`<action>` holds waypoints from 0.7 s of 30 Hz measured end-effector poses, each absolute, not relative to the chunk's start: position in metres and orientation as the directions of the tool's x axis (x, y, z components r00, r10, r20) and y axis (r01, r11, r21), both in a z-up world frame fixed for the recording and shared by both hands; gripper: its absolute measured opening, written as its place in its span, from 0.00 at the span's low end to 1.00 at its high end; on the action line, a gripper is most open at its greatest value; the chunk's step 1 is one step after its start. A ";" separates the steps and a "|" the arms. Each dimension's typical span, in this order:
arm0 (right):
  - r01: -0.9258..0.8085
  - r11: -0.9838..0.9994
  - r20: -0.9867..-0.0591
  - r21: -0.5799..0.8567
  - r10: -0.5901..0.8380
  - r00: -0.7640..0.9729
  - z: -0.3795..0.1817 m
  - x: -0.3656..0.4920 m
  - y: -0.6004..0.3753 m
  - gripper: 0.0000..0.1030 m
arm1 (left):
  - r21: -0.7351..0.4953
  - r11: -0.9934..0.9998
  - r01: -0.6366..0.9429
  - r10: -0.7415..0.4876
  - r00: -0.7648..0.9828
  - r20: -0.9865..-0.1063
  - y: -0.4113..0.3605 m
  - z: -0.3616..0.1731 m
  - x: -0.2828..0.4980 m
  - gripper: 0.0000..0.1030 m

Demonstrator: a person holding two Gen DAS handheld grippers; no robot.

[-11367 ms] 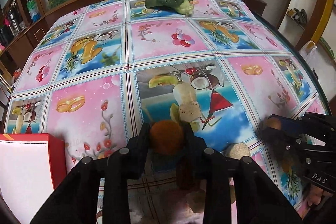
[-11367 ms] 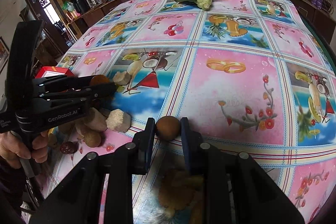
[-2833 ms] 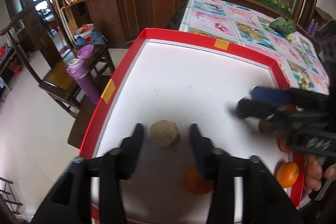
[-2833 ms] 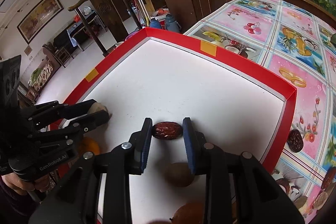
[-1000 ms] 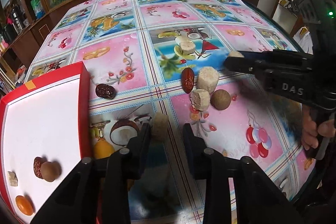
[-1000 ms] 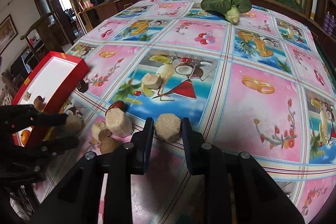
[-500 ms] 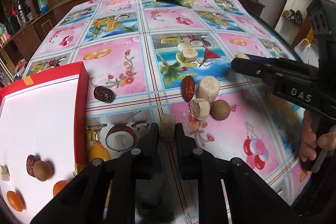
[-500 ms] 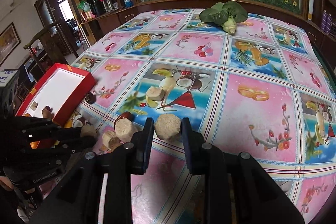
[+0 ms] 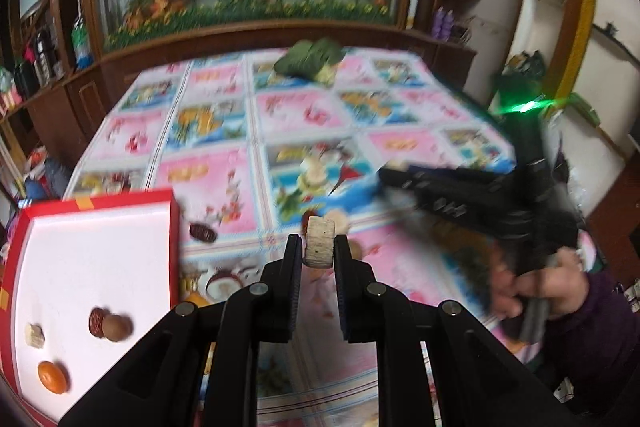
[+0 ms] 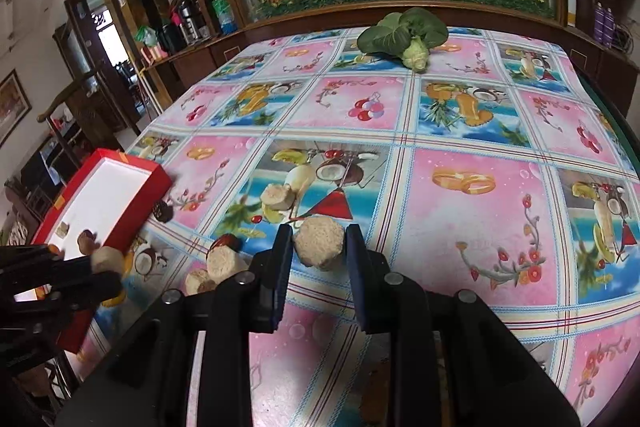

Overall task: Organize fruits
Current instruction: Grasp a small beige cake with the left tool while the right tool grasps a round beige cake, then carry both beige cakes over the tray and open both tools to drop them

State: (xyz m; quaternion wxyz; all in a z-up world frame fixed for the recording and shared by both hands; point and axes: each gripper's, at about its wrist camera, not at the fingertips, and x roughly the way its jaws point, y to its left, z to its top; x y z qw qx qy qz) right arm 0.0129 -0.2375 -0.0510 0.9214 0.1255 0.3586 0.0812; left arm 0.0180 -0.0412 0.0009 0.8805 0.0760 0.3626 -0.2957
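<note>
My left gripper [image 9: 318,247] is shut on a pale beige cylinder-shaped piece [image 9: 319,242] and holds it off the tablecloth, to the right of the red tray [image 9: 173,247]. Inside the tray lie an orange [image 9: 52,377], a brown round fruit [image 9: 117,327], a red date [image 9: 96,315] and a small beige cube [image 9: 34,334]. My right gripper [image 10: 318,247] is shut on a beige hexagonal chunk [image 10: 320,243]. Low on the left of the right wrist view, the left gripper [image 10: 104,269] shows its piece [image 10: 107,259] beside the tray [image 10: 156,183].
Loose on the cloth lie a red date [image 10: 226,241], beige pieces [image 10: 222,265] [image 10: 280,197] and a dark date [image 10: 162,211] by the tray's corner. A leafy green vegetable [image 10: 404,35] lies at the far edge. A wooden cabinet with a glass display stands behind.
My left gripper has closed on the beige piece and lifted it off the cloth, so the view now looks farther across the table. The right gripper still holds its chunk and has hardly moved.
</note>
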 end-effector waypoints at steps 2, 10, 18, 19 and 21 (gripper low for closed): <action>-0.038 0.948 -0.636 0.316 0.241 0.733 -0.052 0.012 -0.241 0.28 | -0.090 0.804 0.588 -0.486 0.561 -0.671 -0.042 0.008 0.016 0.14; 0.002 0.911 -0.566 0.412 0.255 0.784 -0.030 -0.024 -0.245 0.28 | -0.112 0.774 0.623 -0.548 0.571 -0.611 -0.042 0.036 0.007 0.14; 0.004 0.897 -0.512 0.442 0.248 0.823 0.005 -0.058 -0.253 0.28 | -0.101 0.753 0.650 -0.588 0.598 -0.545 -0.037 0.063 -0.022 0.14; -0.005 0.896 -0.499 0.444 0.252 0.829 0.010 -0.063 -0.251 0.28 | -0.099 0.753 0.650 -0.591 0.602 -0.537 -0.035 0.066 -0.026 0.14; -0.024 0.893 -0.471 0.449 0.259 0.843 0.022 -0.071 -0.247 0.28 | -0.087 0.755 0.650 -0.593 0.621 -0.512 -0.030 0.075 -0.036 0.14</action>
